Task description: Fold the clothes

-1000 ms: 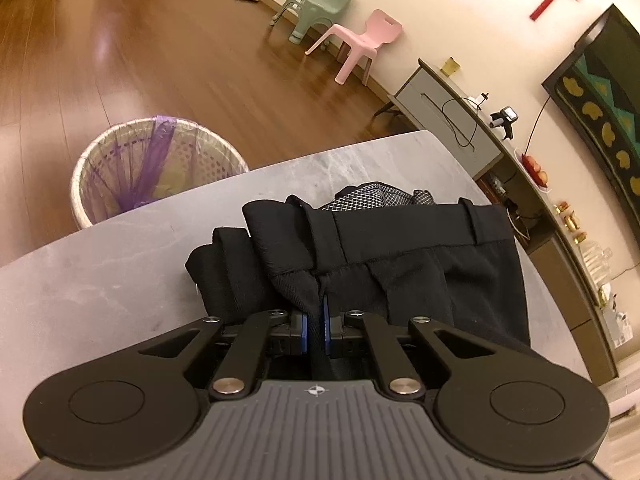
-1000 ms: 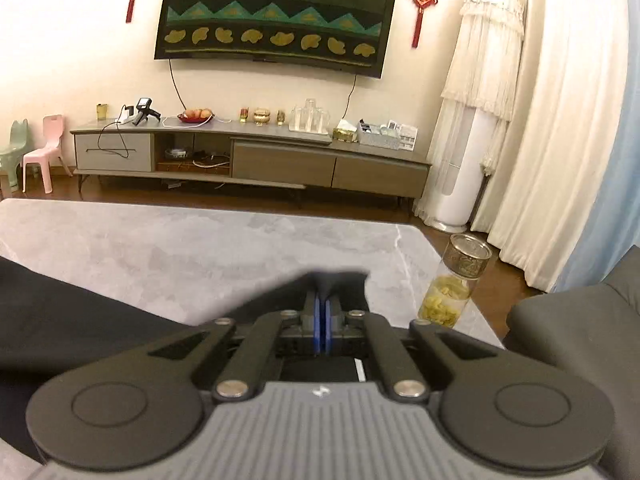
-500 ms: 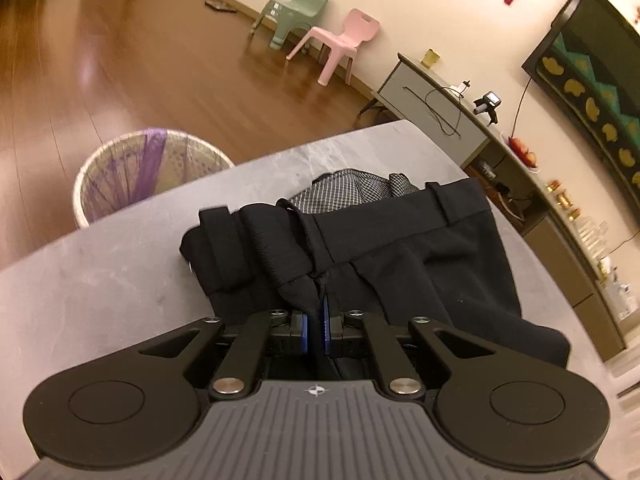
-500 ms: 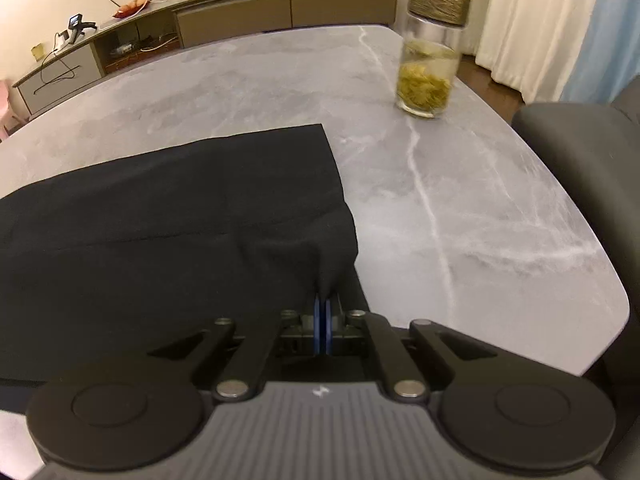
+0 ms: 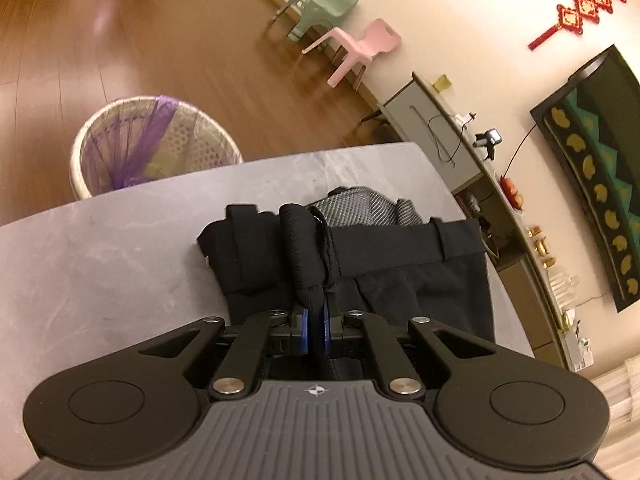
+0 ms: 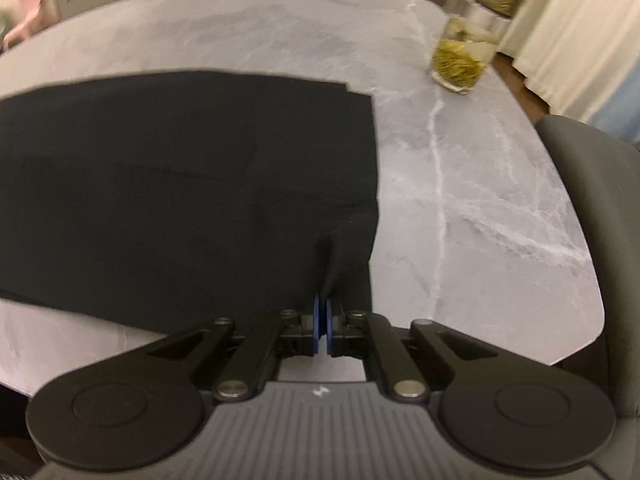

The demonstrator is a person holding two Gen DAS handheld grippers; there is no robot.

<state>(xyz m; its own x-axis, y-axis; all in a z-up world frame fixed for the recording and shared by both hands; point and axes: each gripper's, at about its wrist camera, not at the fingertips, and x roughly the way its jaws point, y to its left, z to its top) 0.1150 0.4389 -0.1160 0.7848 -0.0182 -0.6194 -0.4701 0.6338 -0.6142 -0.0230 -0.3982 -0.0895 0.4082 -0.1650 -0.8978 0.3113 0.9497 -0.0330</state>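
Note:
Black trousers [image 5: 404, 268] lie on the grey marble table [image 5: 100, 264], waistband end with belt loops, drawstring and grey mesh lining facing the left wrist view. My left gripper [image 5: 315, 322] is shut on a bunched fold of fabric just below the waistband. In the right wrist view the leg end of the same black trousers [image 6: 180, 184] lies spread flat, its hem running along the right side. My right gripper [image 6: 323, 326] is shut on the near corner of that leg, pinching a small ridge of cloth.
A glass jar [image 6: 468, 40] with yellow-green contents stands at the far right of the table [image 6: 480, 208]. A dark chair [image 6: 600, 216] sits beside the right edge. Off the table's left end stands a wicker bin [image 5: 148, 148] with a purple liner; two small chairs [image 5: 352, 48] stand by the wall.
The right wrist view swung down from the room to the table and the leg end now lies spread flat. The waistband slid a little farther from my left gripper; both stay shut.

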